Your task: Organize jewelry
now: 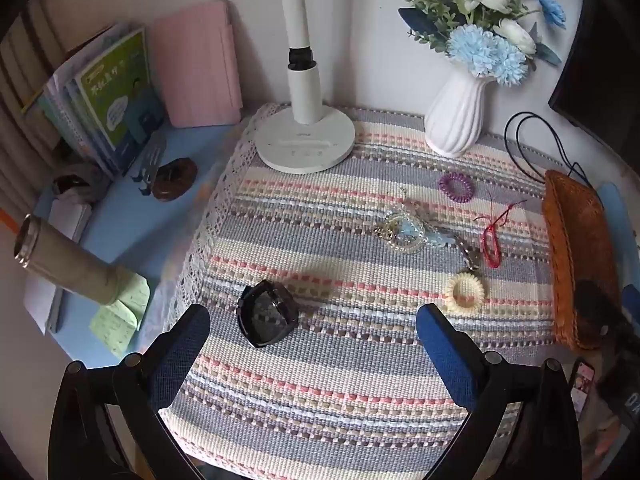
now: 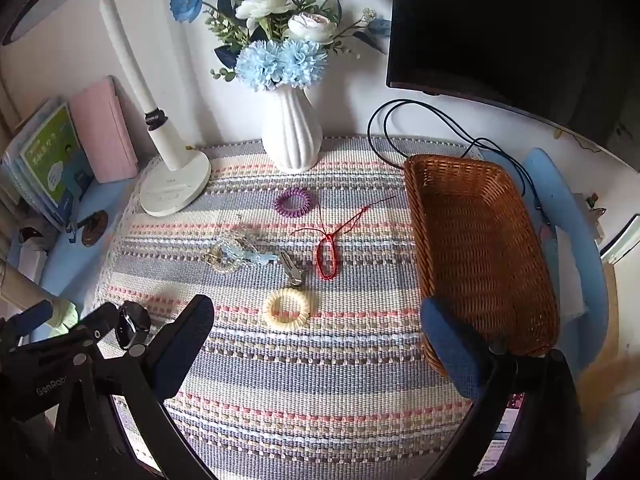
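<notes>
On the striped mat lie a purple coil hair tie point(image 1: 456, 186) point(image 2: 293, 202), a red string bracelet point(image 1: 491, 245) point(image 2: 327, 256), a cream coil hair tie point(image 1: 465, 292) point(image 2: 287, 307), a bead bracelet with a blue charm point(image 1: 402, 229) point(image 2: 229, 254), a key point(image 2: 293, 268) and a black watch point(image 1: 267, 317) point(image 2: 130, 325). An empty wicker basket point(image 2: 480, 248) point(image 1: 576, 256) stands at the right. My left gripper point(image 1: 314, 354) is open, just before the watch. My right gripper point(image 2: 320, 350) is open, near the cream tie, its right finger by the basket.
A white lamp point(image 1: 305, 136), a white vase of blue flowers point(image 2: 292, 136), books and a pink case point(image 1: 196, 64) stand at the back. A dark monitor point(image 2: 512, 28) and black cable point(image 2: 440, 120) are at the back right. A metal flask point(image 1: 60, 260) lies left.
</notes>
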The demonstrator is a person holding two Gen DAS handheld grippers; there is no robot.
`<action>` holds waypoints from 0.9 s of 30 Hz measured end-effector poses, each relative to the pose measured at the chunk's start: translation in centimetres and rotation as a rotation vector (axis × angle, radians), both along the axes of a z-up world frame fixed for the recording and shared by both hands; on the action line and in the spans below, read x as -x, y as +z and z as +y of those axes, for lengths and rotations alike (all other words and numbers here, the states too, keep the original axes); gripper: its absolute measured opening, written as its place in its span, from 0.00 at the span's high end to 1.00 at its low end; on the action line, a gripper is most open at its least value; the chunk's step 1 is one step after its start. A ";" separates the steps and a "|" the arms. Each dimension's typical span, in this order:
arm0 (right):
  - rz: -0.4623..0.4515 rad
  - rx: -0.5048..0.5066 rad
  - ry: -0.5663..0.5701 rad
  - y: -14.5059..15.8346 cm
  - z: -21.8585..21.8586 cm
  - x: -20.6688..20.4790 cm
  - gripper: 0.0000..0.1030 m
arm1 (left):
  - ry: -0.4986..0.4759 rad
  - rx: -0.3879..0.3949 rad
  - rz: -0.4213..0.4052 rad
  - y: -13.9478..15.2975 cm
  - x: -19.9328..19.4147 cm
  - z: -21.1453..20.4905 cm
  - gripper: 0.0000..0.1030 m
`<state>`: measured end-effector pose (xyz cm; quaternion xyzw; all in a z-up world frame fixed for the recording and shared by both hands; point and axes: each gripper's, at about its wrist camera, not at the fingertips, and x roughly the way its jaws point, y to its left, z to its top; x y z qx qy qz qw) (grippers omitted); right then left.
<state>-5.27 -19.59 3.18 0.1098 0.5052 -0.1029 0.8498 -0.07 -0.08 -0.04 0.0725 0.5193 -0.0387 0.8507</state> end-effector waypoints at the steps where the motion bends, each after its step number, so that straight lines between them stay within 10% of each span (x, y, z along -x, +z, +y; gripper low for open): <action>1: -0.004 0.003 0.000 0.1 0.0 0.0 0.00 | -0.004 -0.011 -0.005 0.0 0.1 -0.1 0.01; 27: -0.014 -0.037 -0.023 0.0 -0.3 0.6 0.00 | -0.002 0.034 0.016 -0.4 -0.5 0.0 0.01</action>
